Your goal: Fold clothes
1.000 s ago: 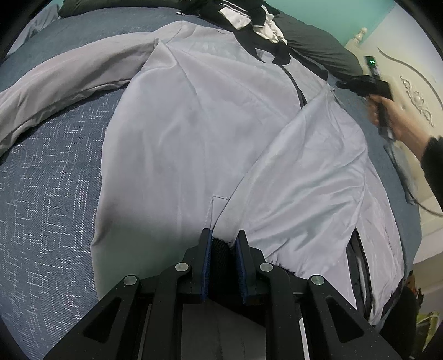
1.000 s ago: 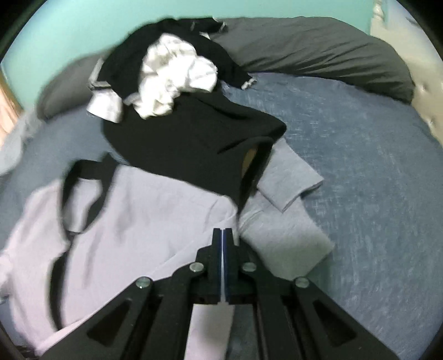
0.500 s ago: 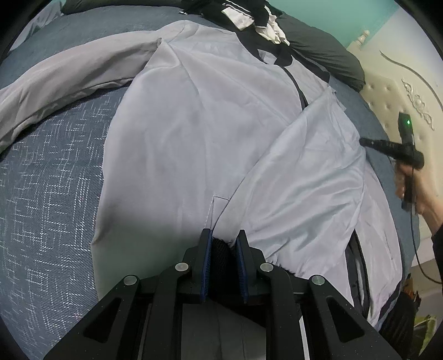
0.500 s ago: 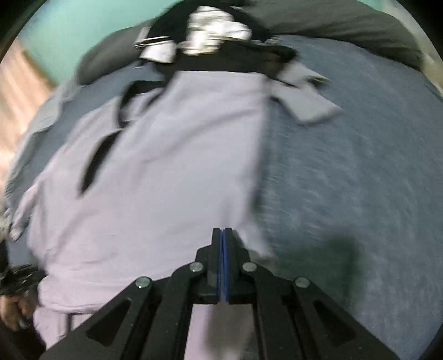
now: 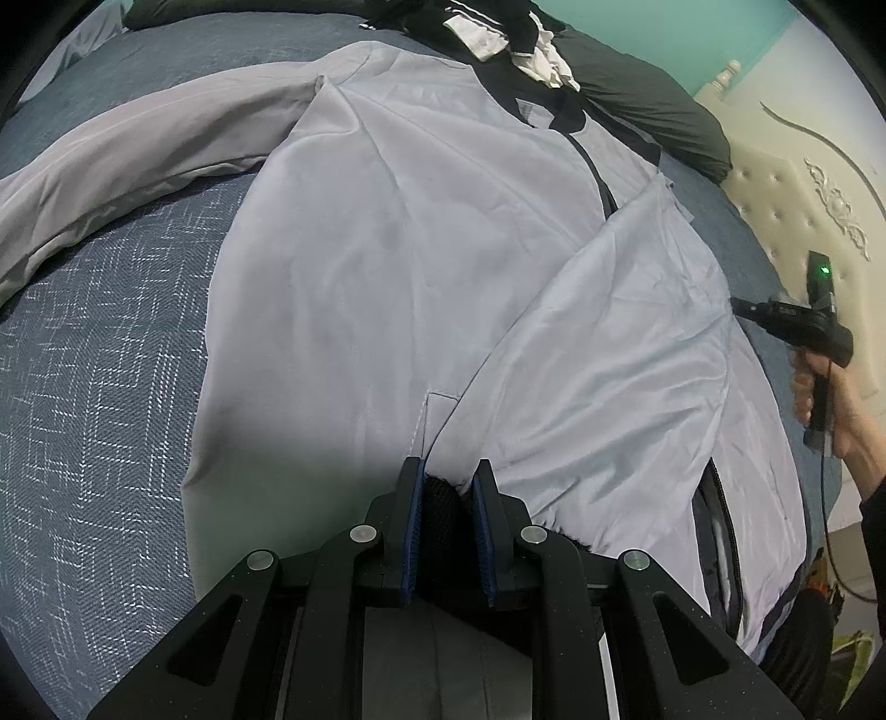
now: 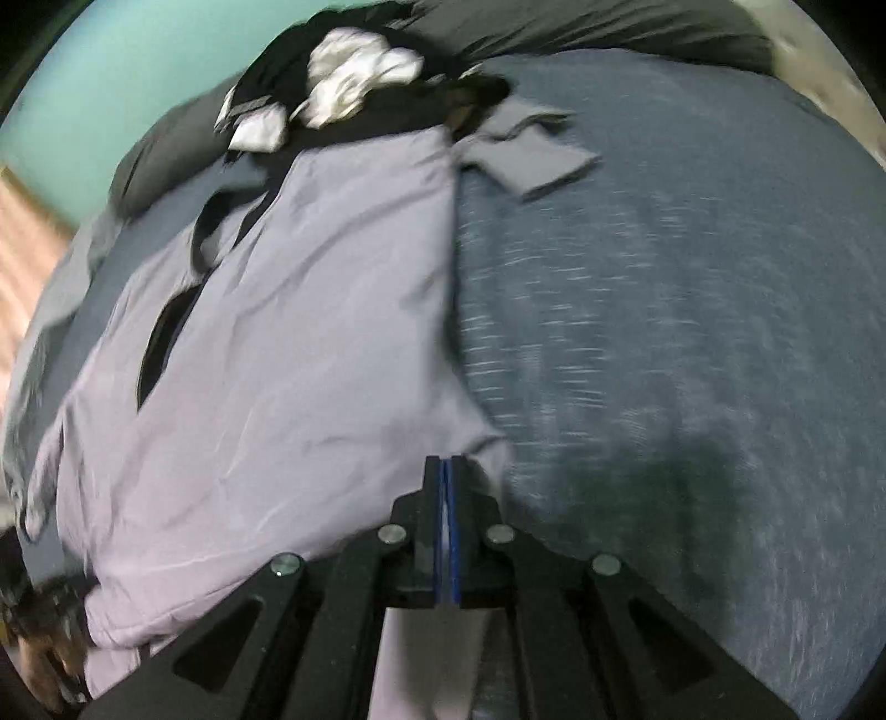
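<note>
A light grey jacket (image 5: 415, 249) with a dark zip lies spread on a blue bedcover (image 5: 99, 360). Its right front panel (image 5: 609, 360) is folded inward, and its left sleeve (image 5: 138, 160) stretches far left. My left gripper (image 5: 447, 471) is shut on the black ribbed hem (image 5: 440, 498). My right gripper (image 5: 739, 306), held by a hand (image 5: 830, 399), sits at the panel's right edge. In the right wrist view the jacket (image 6: 288, 360) runs under my right gripper (image 6: 446, 471), whose pads are pressed together on its edge.
A pile of black and white clothes (image 5: 498, 33) and a dark grey pillow (image 5: 653, 111) lie beyond the collar. A cream headboard (image 5: 803, 194) stands at the right. In the right wrist view the pile (image 6: 354, 72) sits far off, a grey cuff (image 6: 531, 160) pokes out, and bedcover (image 6: 692, 304) spreads right.
My right gripper has travelled from the collar down along the jacket's right edge towards the hem. The left gripper and the folded panel have stayed put.
</note>
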Motion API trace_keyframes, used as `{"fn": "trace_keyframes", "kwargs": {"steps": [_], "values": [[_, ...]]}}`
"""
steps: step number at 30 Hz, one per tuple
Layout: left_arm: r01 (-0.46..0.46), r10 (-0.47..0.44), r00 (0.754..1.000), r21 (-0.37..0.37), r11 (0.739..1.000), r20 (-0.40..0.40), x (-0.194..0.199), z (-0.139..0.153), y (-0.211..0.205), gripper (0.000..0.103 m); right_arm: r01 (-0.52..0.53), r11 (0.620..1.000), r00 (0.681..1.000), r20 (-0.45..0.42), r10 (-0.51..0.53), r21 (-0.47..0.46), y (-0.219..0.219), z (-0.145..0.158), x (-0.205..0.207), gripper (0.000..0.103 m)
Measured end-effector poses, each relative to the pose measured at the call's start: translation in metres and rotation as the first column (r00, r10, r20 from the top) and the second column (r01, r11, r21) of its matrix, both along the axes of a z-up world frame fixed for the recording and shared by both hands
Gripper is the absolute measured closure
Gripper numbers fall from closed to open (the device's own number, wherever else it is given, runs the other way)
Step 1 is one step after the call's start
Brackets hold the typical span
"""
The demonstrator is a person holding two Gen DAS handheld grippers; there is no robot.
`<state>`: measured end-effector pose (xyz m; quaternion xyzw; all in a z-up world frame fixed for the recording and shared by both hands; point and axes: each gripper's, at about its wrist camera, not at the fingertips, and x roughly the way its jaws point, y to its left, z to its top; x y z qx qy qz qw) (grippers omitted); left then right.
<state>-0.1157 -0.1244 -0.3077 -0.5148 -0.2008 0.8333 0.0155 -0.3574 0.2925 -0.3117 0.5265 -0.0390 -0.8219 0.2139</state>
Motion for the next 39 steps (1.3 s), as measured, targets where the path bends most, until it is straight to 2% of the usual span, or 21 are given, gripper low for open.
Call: {"fn": "trace_keyframes", "kwargs": {"steps": [3, 7, 8, 11, 12, 16, 18, 20, 22, 25, 26, 29, 32, 39], "values": [[-0.003, 0.003, 1.0, 0.004, 1.0, 0.002, -0.003, 0.0, 0.001, 0.083, -0.022, 1.0, 1.0, -0.009, 0.022, -0.005, -0.002, 0.009, 0.015, 0.099], [-0.013, 0.013, 1.0, 0.016, 1.0, -0.001, -0.003, 0.001, 0.001, 0.083, -0.065, 0.994, 0.997, 0.029, 0.068, -0.085, -0.01, 0.02, 0.06, 0.099], [-0.013, 0.013, 1.0, 0.013, 1.0, -0.001, -0.003, 0.001, 0.002, 0.083, -0.099, 0.992, 0.994, 0.043, 0.103, -0.083, -0.019, 0.019, 0.073, 0.095], [-0.021, 0.021, 1.0, 0.016, 1.0, -0.008, -0.002, 0.004, 0.002, 0.083, -0.191, 0.98, 0.978, 0.08, 0.195, -0.057, -0.051, 0.016, 0.115, 0.077], [-0.026, 0.026, 1.0, 0.019, 0.999, -0.013, -0.002, 0.005, 0.002, 0.083, -0.214, 0.976, 0.972, 0.087, 0.217, -0.047, -0.061, 0.015, 0.129, 0.075], [-0.082, 0.087, 0.994, 0.076, 0.994, -0.064, 0.008, 0.019, -0.006, 0.075, -0.279, 0.96, 0.956, 0.09, 0.28, -0.024, -0.094, 0.015, 0.175, 0.075], [-0.101, 0.107, 0.99, 0.067, 0.993, -0.091, 0.017, 0.028, -0.008, 0.065, -0.304, 0.953, 0.948, 0.095, 0.304, -0.016, -0.111, 0.013, 0.192, 0.075], [-0.12, 0.126, 0.985, 0.06, 0.991, -0.117, 0.025, 0.036, -0.011, 0.061, -0.336, 0.942, 0.937, 0.101, 0.335, -0.011, -0.126, 0.009, 0.208, 0.075], [-0.128, 0.135, 0.983, 0.061, 0.99, -0.122, 0.03, 0.037, -0.015, 0.06, -0.369, 0.929, 0.925, 0.102, 0.365, 0.014, -0.14, 0.004, 0.218, 0.075], [-0.141, 0.148, 0.981, 0.062, 0.988, -0.129, 0.036, 0.039, -0.021, 0.061, -0.373, 0.925, 0.925, 0.11, 0.364, 0.077, -0.149, -0.005, 0.226, 0.075], [-0.145, 0.152, 0.98, 0.062, 0.988, -0.132, 0.039, 0.04, -0.023, 0.06, -0.37, 0.925, 0.926, 0.117, 0.359, 0.089, -0.151, -0.008, 0.228, 0.075], [-0.157, 0.165, 0.976, 0.064, 0.986, -0.139, 0.045, 0.042, -0.029, 0.061, -0.36, 0.928, 0.93, 0.121, 0.348, 0.097, -0.153, -0.013, 0.231, 0.096], [-0.164, 0.172, 0.974, 0.067, 0.984, -0.144, 0.052, 0.043, -0.035, 0.061, -0.356, 0.929, 0.931, 0.123, 0.343, 0.102, -0.158, -0.015, 0.231, 0.1], [-0.159, 0.169, 0.975, 0.077, 0.984, -0.145, 0.062, 0.042, -0.041, 0.061, -0.326, 0.941, 0.941, 0.125, 0.314, 0.086, -0.175, -0.011, 0.227, 0.1]]}}
